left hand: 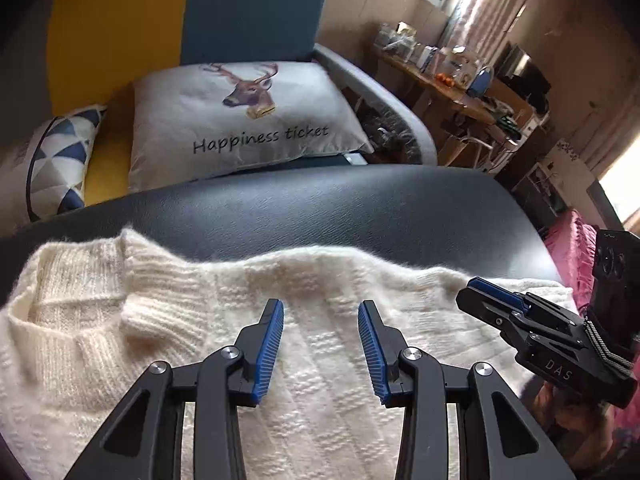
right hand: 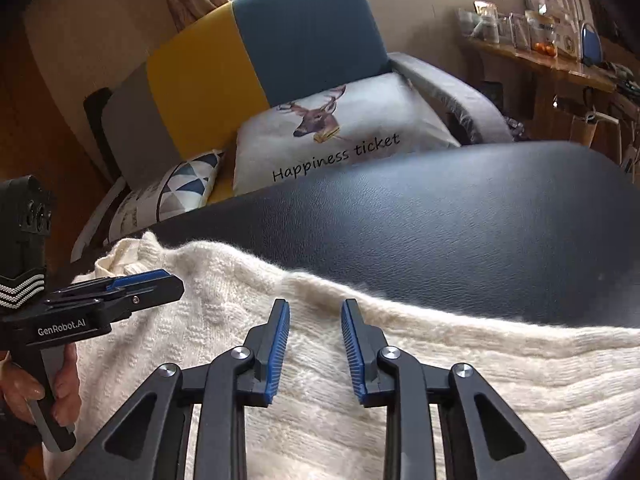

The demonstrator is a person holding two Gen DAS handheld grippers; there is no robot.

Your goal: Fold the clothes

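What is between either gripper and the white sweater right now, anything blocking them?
Nothing visible. The left gripper and right gripper both hang open directly over the cream sweater, which lies spread on the black surface with nothing on top of it.

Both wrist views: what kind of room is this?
Most likely a home living room: a yellow, blue and grey fabric sofa with a deer-print "Happiness ticket" cushion, a cluttered wooden side table, and a cream knitted sweater spread on a black leather surface.
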